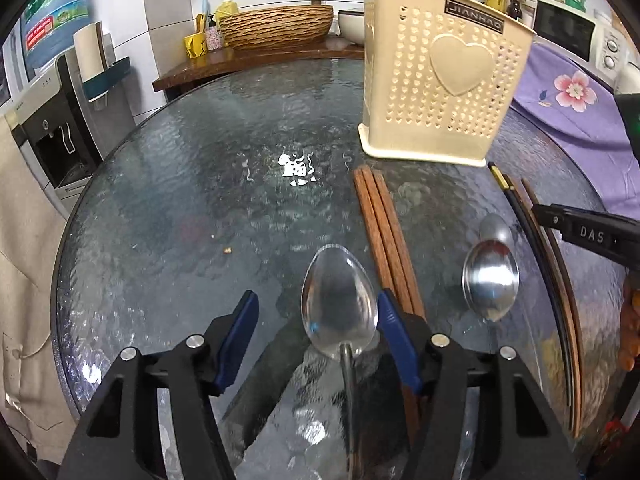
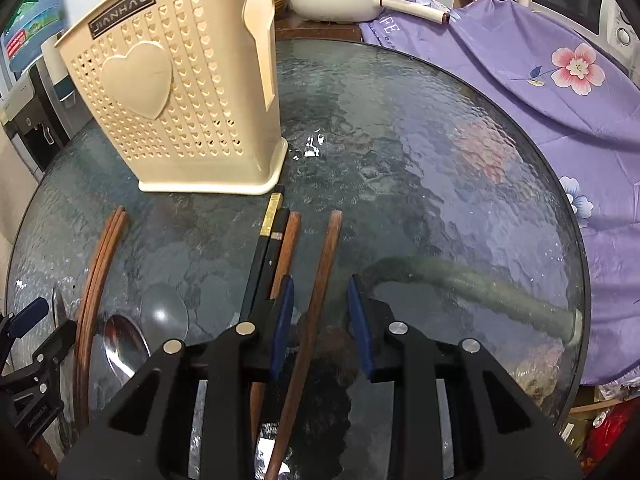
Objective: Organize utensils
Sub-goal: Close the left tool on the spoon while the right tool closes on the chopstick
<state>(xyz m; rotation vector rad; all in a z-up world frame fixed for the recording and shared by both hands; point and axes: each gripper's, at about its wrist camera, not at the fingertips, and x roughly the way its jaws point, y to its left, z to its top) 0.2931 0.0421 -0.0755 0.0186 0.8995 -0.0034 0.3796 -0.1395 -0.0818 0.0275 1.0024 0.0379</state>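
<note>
Utensils lie flat on the round textured-glass table (image 1: pixel 168 184), near side of the cream perforated utensil holder (image 1: pixel 436 80), which stands upright with a raised heart on its face.

Left gripper (image 1: pixel 316 316): jaws apart, nothing clamped. A steel spoon (image 1: pixel 340 300), bowl up, sits between the blue pads, bowl close against the right pad, handle running back under the gripper. Contact there can't be confirmed. Three brown wooden chopsticks (image 1: pixel 384 232) lie just right of it, then a second steel spoon (image 1: pixel 490 280).

Right gripper (image 2: pixel 322 324): jaws apart around a single brown chopstick (image 2: pixel 320 280), gap visible on both sides, no pad pressing. Black gold-tipped chopsticks (image 2: pixel 266 256) and another brown one lie just left of its left pad.

Both grippers pitch steeply down at the tabletop.
</note>
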